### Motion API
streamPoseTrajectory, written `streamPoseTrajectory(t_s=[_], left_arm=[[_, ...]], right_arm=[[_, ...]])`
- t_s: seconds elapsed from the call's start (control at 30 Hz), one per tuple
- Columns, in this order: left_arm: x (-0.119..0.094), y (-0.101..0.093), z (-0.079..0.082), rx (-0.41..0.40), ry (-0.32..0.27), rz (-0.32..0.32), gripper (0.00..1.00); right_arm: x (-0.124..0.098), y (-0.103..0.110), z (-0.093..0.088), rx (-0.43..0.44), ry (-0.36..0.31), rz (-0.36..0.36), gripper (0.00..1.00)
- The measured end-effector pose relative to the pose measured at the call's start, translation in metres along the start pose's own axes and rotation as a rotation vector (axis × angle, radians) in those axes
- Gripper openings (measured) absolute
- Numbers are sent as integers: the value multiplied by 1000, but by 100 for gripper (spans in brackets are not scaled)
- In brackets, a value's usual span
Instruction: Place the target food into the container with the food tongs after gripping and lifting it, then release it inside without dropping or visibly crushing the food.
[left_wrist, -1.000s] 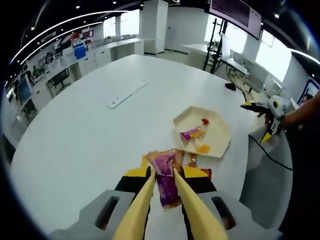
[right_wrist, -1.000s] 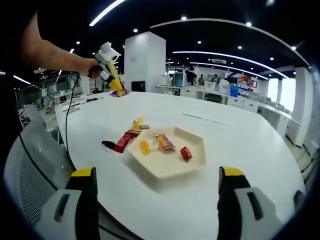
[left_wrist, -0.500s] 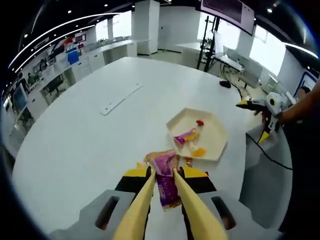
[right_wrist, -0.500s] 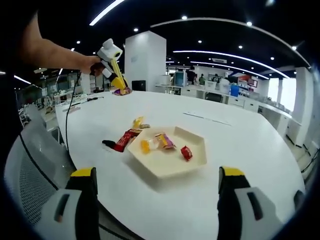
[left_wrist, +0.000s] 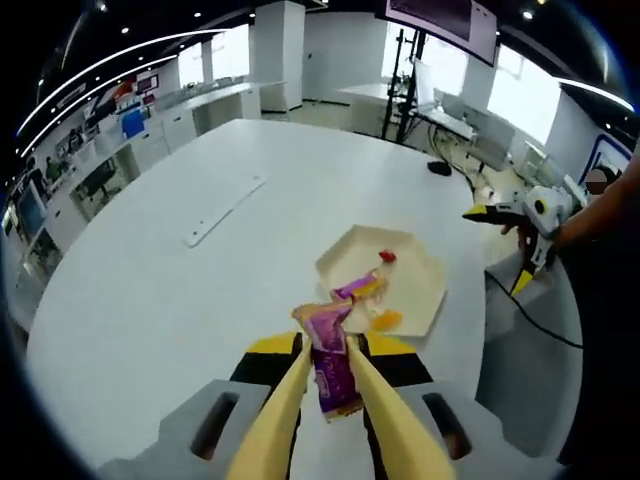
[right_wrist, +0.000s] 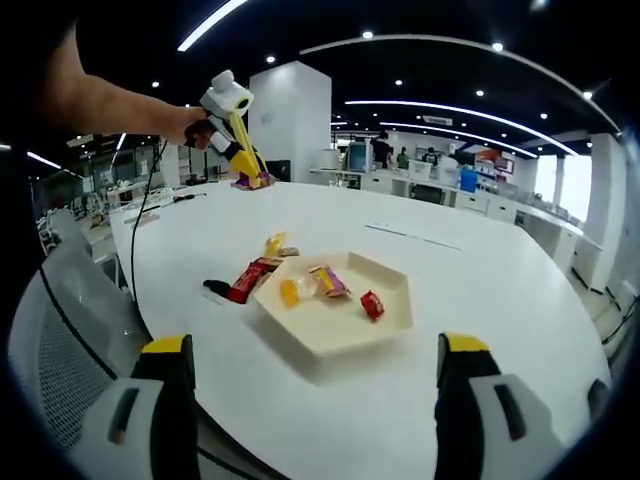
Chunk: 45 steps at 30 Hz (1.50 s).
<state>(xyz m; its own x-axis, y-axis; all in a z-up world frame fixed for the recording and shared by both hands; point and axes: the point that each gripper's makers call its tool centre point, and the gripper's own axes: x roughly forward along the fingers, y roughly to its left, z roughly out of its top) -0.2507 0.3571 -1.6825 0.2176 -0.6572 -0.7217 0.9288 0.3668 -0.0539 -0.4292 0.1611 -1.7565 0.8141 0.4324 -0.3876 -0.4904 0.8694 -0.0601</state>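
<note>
My left gripper (left_wrist: 330, 362) is shut on yellow food tongs (left_wrist: 285, 400), and the tong tips pinch a purple snack packet (left_wrist: 330, 355) held in the air above the white table. Ahead and slightly right lies the cream hexagonal tray (left_wrist: 425, 278) with an orange, a purple and a red snack in it. In the right gripper view the left gripper (right_wrist: 225, 108) hangs high at the far left with the tongs (right_wrist: 243, 150) and packet (right_wrist: 250, 182), short of the tray (right_wrist: 345, 330). My right gripper (right_wrist: 315, 350) is open near the table edge, empty.
Beside the tray's left side lie a red packet (right_wrist: 245, 280), a yellow packet (right_wrist: 275, 245) and a small black item (right_wrist: 214, 288). A white flat strip (left_wrist: 222, 210) lies farther across the table. A grey mesh chair (right_wrist: 60, 330) stands at the table's edge.
The left gripper with tongs and purple packet has drifted toward the tray, which now sits closer to the tong tips in the left gripper view. The right gripper has stayed still.
</note>
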Motion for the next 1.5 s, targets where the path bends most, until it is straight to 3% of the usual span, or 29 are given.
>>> streamPoseTrajectory(t_s=[0.47,1.5], left_arm=[[21,-17,22,41,3,-30,18],[71,-81,65,136,-4,-101,18]], right_arm=[[0,0,0,2,-2,-3,100],[-1,-3,0,19,-5,-17,99]])
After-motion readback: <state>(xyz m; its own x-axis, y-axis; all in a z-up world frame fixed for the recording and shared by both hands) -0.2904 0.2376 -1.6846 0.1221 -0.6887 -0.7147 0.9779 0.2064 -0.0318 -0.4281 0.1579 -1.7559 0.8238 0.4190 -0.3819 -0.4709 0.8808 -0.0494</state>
